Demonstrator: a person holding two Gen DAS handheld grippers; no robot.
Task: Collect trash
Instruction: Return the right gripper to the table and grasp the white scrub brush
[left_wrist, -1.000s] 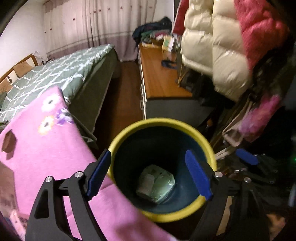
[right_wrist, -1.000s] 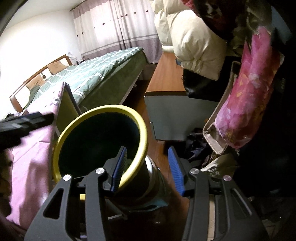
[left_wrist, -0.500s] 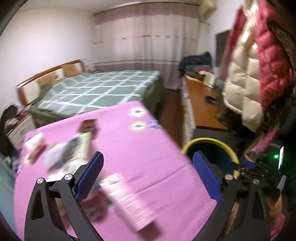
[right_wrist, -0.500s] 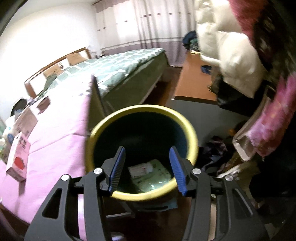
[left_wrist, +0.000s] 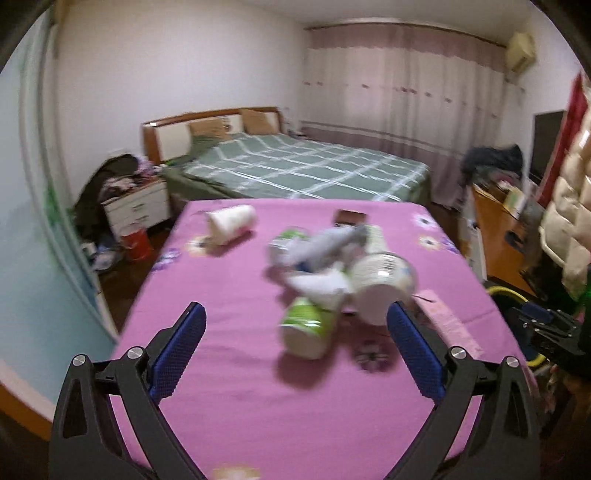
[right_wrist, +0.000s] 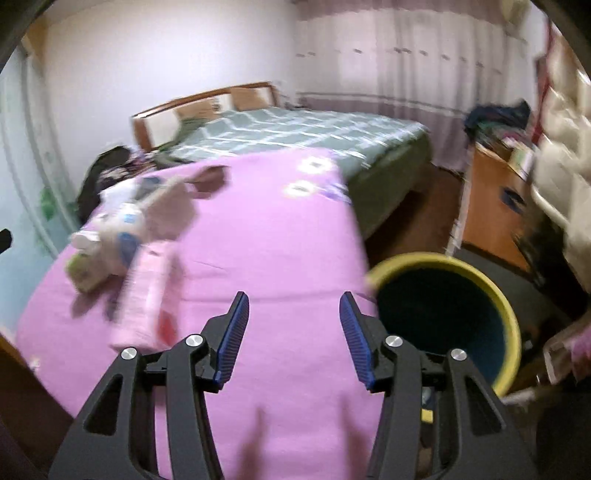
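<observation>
Tongs swung from bin to table; left wide, right half-spread, both empty.

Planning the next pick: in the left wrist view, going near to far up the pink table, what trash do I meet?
Green-and-white cup → white tub → blurred heap of crumpled wrappers → white paper cup, lying on its side.

We see a green checked bed; beside its headboard, a white nightstand under heaped clothes.
</observation>
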